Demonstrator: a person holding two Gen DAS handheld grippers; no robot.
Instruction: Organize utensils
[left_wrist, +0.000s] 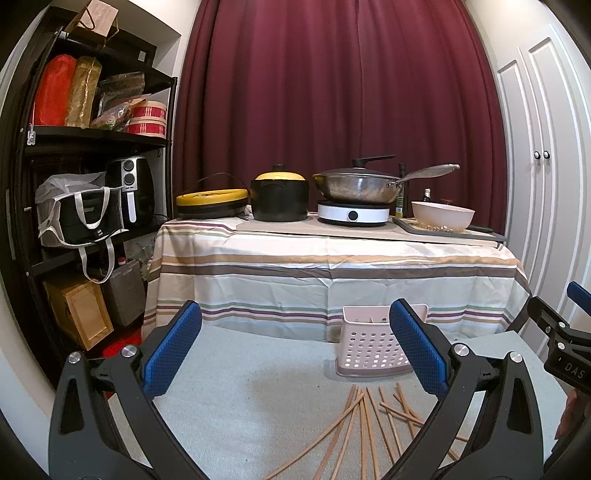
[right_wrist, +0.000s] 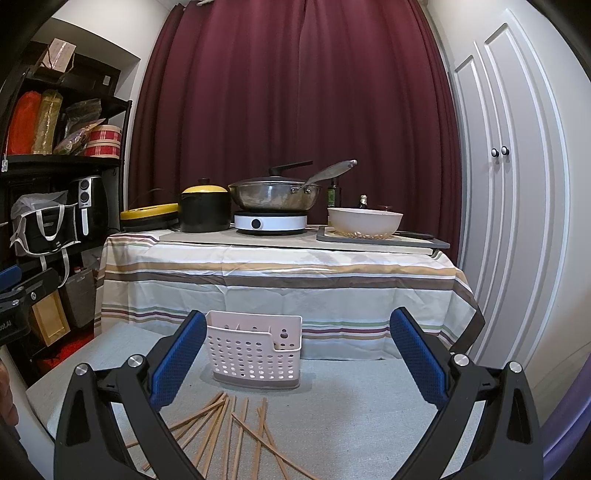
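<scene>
My left tongs (left_wrist: 295, 350) are spread wide with nothing between the blue pads, hovering over the grey cloth of the near counter (left_wrist: 240, 387). My right tongs (right_wrist: 297, 356) are spread just as wide and also hold nothing. At the right edge of the left view I can see part of the right tool, so the two sit side by side with a gap between them.

Below and ahead of both lie the chopsticks (right_wrist: 236, 424), a loose fan of wooden sticks crossing one another flat on the cloth. In the left view they sit under my right-hand pad, toward that side. Just beyond them stands the perforated pink basket (right_wrist: 255, 354), upright, close to the counter's far edge. Bare cloth stretches left of the sticks and right of the basket.

Behind the basket hangs a striped tablecloth (right_wrist: 280, 280) over a taller counter carrying a wok (right_wrist: 273, 195), a black pot (right_wrist: 205, 210) and a white bowl (right_wrist: 364, 221). Dark shelves (left_wrist: 92, 136) stand at the left, white doors (right_wrist: 509, 184) at the right.
</scene>
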